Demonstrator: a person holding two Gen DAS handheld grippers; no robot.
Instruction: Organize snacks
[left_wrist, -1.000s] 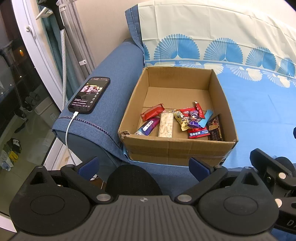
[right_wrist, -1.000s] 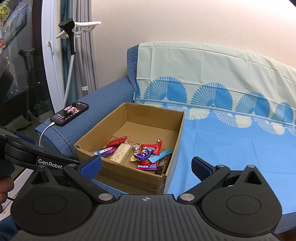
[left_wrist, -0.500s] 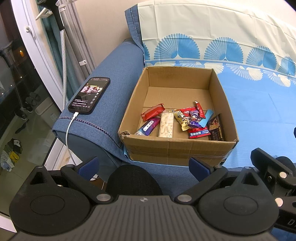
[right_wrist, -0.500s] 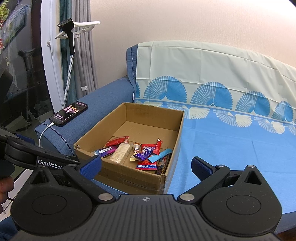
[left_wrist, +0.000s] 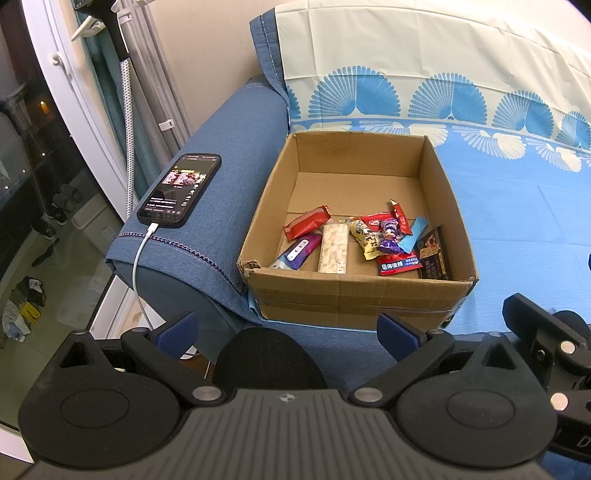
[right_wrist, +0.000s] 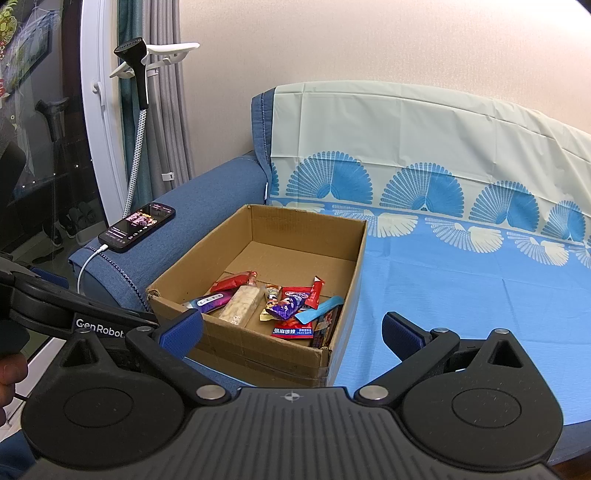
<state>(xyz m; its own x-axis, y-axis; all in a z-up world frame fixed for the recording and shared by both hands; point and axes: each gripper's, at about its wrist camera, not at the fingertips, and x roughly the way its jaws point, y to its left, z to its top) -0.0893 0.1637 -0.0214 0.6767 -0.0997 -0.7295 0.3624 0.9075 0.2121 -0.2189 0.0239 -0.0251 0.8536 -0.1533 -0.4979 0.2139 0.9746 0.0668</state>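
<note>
An open cardboard box (left_wrist: 354, 291) sits on the sofa seat, pressed up against the blue armrest (left_wrist: 225, 173), on a light blue cover with fan prints (right_wrist: 461, 280). The snacks (left_wrist: 364, 240) lie heaped in its near half: a red wrapper (left_wrist: 306, 222), a purple packet (left_wrist: 297, 253), a pale nut bar (left_wrist: 334, 248), a dark packet (left_wrist: 431, 254) leaning against the right wall. The far half of the box floor is bare.

Both tools hang short of the box, above the sofa's front edge. The left tool (left_wrist: 288, 328) is spread wide with nothing between its blue pads (left_wrist: 177, 326); the right tool (right_wrist: 293, 330) is likewise released and carries nothing.

On the armrest lies a phone (left_wrist: 180, 189) with its screen lit, a white cable (left_wrist: 138, 266) trailing off the front. Behind stands a garment steamer (right_wrist: 135, 62) beside grey curtains (right_wrist: 166, 96). The near box wall stands between the tools and the snacks.
</note>
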